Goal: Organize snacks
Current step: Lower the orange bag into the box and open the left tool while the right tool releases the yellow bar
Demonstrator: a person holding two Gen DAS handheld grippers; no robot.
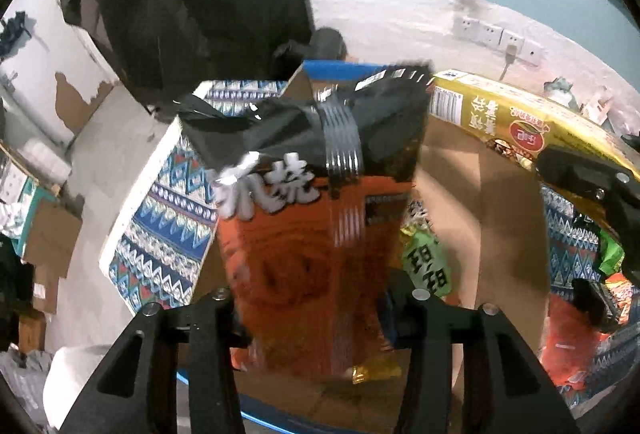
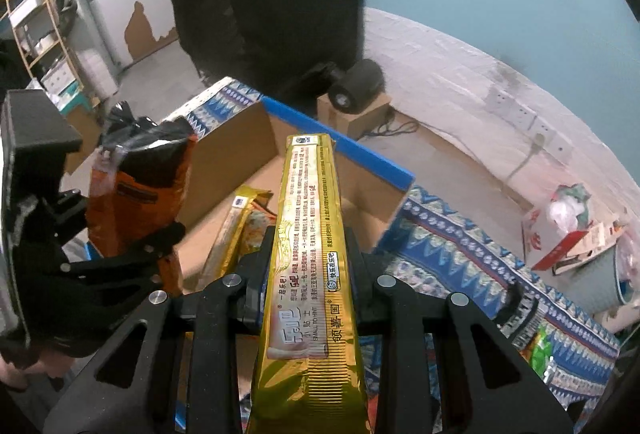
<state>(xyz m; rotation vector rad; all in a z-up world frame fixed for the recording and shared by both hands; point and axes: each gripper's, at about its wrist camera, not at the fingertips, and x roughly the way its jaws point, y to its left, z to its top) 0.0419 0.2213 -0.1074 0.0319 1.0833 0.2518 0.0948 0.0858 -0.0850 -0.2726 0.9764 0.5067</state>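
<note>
Above the open brown cardboard box with blue rim (image 2: 344, 150), left gripper (image 1: 316, 308) clamps an orange-and-black snack bag (image 1: 312, 234); right gripper (image 2: 308, 274) clamps a long gold foil packet (image 2: 310, 234). Step judged: loading; next, lower and release beside the packet already inside.

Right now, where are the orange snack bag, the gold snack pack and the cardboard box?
orange snack bag (image 1: 304, 266), left wrist view, orange front panel.
gold snack pack (image 2: 310, 234), right wrist view, printed back face.
cardboard box (image 2: 236, 138), right wrist view, inner side wall.

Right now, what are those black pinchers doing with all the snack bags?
A person is sorting snacks with two handheld grippers. The left gripper is shut on an orange snack bag, and the right gripper on a gold snack bag. Both hang over a cardboard box where another gold bag already lies.
</note>
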